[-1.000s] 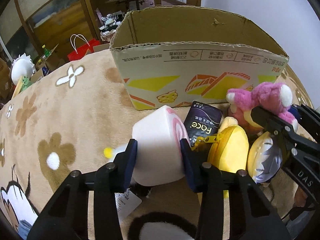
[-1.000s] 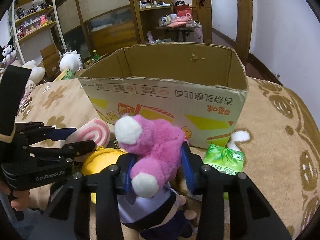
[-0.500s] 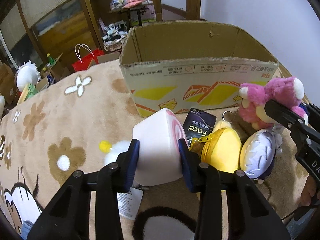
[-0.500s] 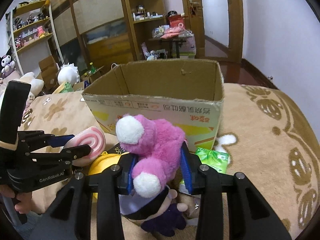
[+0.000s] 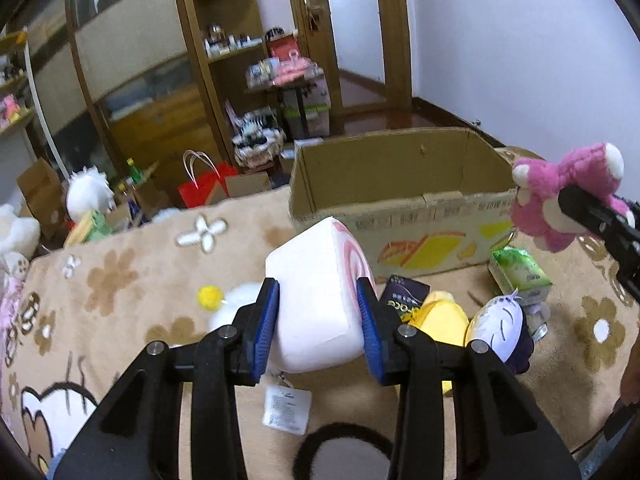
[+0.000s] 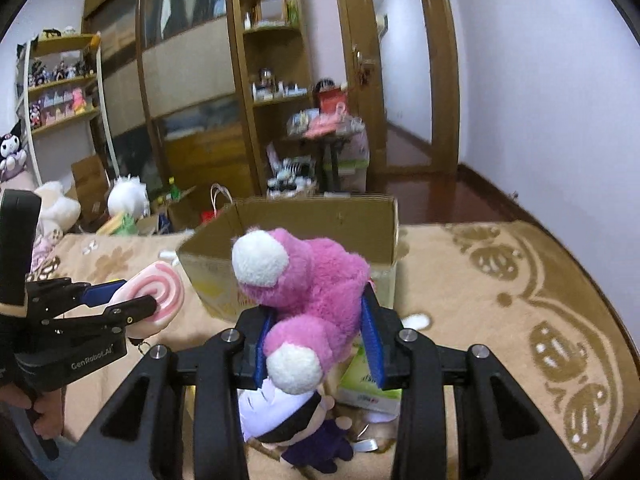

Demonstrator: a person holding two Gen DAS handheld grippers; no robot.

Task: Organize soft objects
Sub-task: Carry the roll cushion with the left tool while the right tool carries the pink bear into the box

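My left gripper [image 5: 318,316] is shut on a white roll-cake plush with a pink swirl face [image 5: 316,292] and holds it above the blanket, short of the open cardboard box [image 5: 400,196]. It also shows in the right wrist view [image 6: 154,294]. My right gripper [image 6: 318,344] is shut on a pink bear plush [image 6: 308,280], lifted in front of the box [image 6: 292,220]; it shows at the right of the left wrist view [image 5: 560,192]. On the blanket lie a yellow plush pouch [image 5: 444,320] and a white-haired doll in purple [image 5: 500,320].
A tan flowered blanket [image 5: 120,280] covers the surface. A dark sachet [image 5: 402,298], a green packet [image 5: 520,272] and a white plush with a yellow pom [image 5: 224,300] lie near the box. Shelves, bags and toys stand behind.
Both grippers have risen and pulled back with their plushes. The roll-cake and the pink bear are now lifted clear of the pile, and the box looks farther away.
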